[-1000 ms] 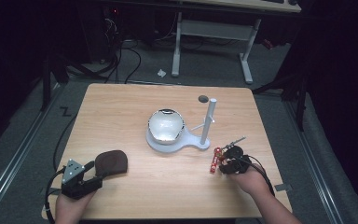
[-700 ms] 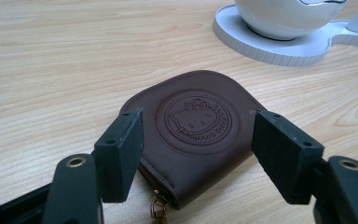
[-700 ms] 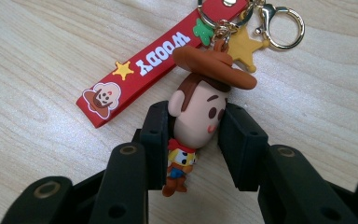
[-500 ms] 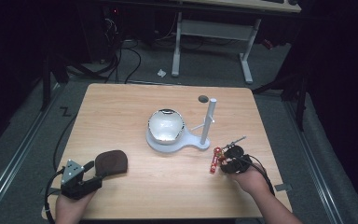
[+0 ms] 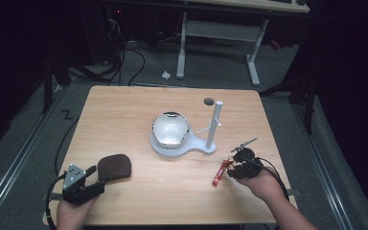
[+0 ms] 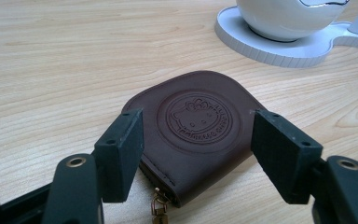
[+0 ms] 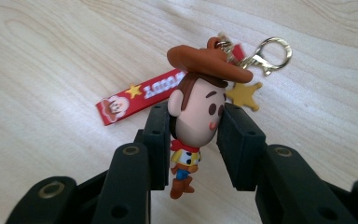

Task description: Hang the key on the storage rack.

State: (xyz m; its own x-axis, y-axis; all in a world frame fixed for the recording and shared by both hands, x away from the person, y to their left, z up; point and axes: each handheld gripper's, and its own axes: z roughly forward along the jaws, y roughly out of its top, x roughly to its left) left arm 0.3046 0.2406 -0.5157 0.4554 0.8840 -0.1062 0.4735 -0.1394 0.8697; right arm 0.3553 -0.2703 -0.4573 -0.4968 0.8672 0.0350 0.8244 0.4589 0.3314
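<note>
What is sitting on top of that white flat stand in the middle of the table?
On the white stand sits a shiny white bowl, and a thin white post rises from the stand's smaller end. The stand's surface under the bowl is covered, so anything beneath it cannot be seen.

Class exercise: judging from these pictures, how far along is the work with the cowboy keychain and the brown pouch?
Done: the right tool is shut on the cowboy keychain by its head. In hand: the left tool stands open around the brown pouch, which lies on the table. Left: closing on the pouch.
</note>
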